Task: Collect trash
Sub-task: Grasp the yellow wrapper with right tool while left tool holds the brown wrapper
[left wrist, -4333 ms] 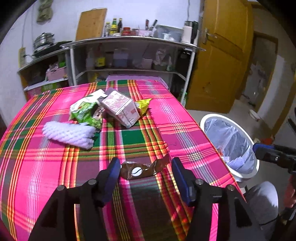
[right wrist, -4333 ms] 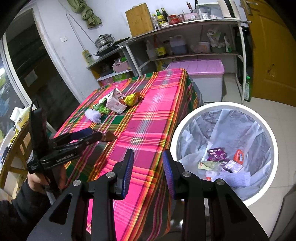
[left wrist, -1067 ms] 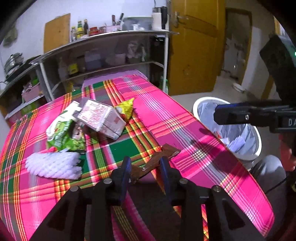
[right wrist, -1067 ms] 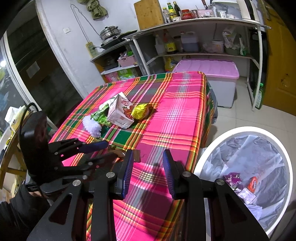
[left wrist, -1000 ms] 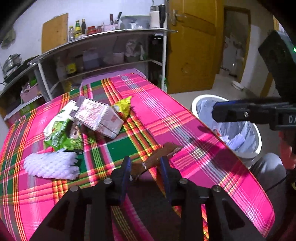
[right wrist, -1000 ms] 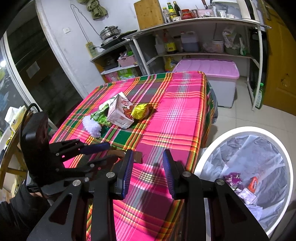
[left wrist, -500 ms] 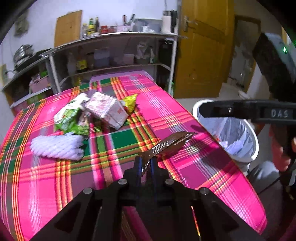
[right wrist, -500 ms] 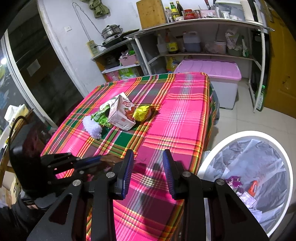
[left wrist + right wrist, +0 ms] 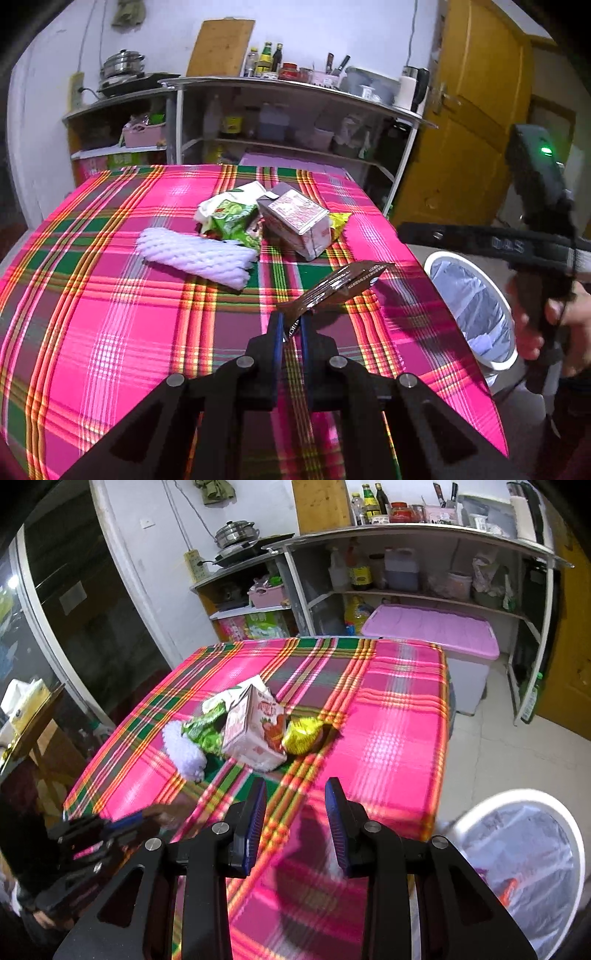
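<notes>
My left gripper [image 9: 291, 326] is shut on one end of a brown foil wrapper [image 9: 338, 284], which sticks up and right above the plaid tablecloth [image 9: 110, 295]. Further back lies a heap of trash: a white foam net [image 9: 195, 254], a green snack bag [image 9: 231, 219], a pink carton [image 9: 295, 219] and a yellow wrapper [image 9: 338, 221]. My right gripper [image 9: 295, 825] stands open with nothing between its fingers, over the near part of the table, the carton [image 9: 255, 731] and yellow wrapper [image 9: 303, 731] ahead of it. The white bin [image 9: 524, 864] with its liner is at the lower right.
The bin [image 9: 469, 306] stands on the floor off the table's right edge. A hand holds the right gripper's handle [image 9: 543, 288] over it. Metal shelves [image 9: 295, 110] with bottles, a pink-lidded box [image 9: 432, 635] and a yellow door [image 9: 472, 129] lie behind the table.
My left gripper shut on the brown wrapper, rolled upright and lifted it off the cloth. My right gripper moved from beside the bin toward the table, still open.
</notes>
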Motion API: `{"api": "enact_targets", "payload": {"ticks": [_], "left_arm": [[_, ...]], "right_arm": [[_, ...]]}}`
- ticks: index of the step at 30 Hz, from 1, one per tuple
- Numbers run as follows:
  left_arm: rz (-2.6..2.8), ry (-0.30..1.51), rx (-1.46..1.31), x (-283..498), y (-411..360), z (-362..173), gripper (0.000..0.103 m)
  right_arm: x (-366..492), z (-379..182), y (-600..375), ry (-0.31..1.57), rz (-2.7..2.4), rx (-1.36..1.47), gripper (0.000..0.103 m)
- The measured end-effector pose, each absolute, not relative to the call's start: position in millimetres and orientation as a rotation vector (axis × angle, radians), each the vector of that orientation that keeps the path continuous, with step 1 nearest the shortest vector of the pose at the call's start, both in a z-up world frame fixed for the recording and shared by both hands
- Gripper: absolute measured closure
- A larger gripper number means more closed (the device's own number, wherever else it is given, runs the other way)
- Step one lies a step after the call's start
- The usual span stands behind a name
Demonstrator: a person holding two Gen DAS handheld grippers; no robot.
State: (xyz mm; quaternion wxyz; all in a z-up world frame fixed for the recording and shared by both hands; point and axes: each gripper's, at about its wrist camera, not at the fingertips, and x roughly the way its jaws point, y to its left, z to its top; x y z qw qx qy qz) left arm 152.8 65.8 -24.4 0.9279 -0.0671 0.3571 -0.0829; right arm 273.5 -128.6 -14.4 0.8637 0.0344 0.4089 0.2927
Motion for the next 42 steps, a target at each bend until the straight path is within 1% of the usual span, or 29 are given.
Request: {"api": "enact_targets", "payload": {"ticks": [15, 16, 17, 21, 26, 42], "left_arm": [[-0.174, 0.728, -0.193, 153, 81, -30, 0.094], [-0.173, 0.731, -0.195, 154, 82, -31, 0.094], [-0.173, 0.732, -0.197, 154, 84, -32, 0.094], [-0.174, 0.735, -0.200, 155, 84, -33, 0.094], [-0.168, 0.736, -0.195, 155, 83, -32, 0.094], [-0.188, 0.723, -0.154, 141, 46, -12, 0.094]], "right_arm": [[350, -42, -117, 0.983, 0.607, 0.241, 0.069], [351, -42, -116, 0.986, 0.602, 0.243, 0.074], [351, -44, -116, 0.988, 0.597, 0.247, 0.085], [349, -42, -120, 0.975, 0.605, 0.271, 0.089], [335, -30, -126, 0.934, 0.606, 0.259, 0.098], [251, -6, -193, 0.834, 0.594, 0.292, 0.098]]}}
